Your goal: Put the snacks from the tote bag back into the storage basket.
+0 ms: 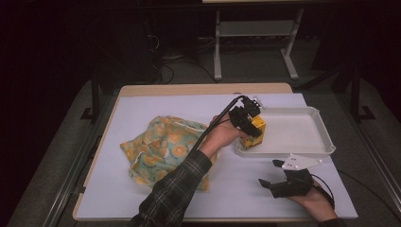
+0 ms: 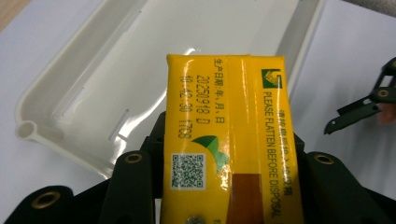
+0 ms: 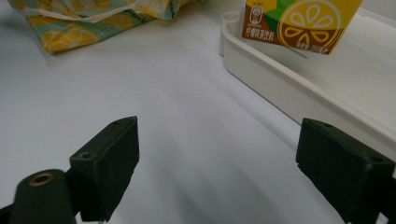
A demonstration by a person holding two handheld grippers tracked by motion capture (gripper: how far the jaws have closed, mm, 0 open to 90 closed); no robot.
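Although the table (image 1: 142, 208) carries a smooth white sheet over a wooden board, most of its left half is taken by a soft, crumpled fabric bag (image 1: 161, 149) printed with lemon slices, its mouth slack. Next in size is the white tray (image 1: 326, 137), rigid moulded plastic with a rolled rim and glossy floor, lying toward the right edge, empty apart from what is now arriving. At the tray's near left corner the left gripper (image 1: 250, 130) is clamped on a yellow drink carton (image 1: 255, 132) (a rectangular, glossy carton with printed seams and a code square), its jaws pressing both flat sides. Judged from this, the carton is out of the bag and over or touching the tray floor; which, I cannot tell. Release is left. Near the front right corner the right gripper (image 1: 269, 182) rests with its jaws wide apart, holding nothing.
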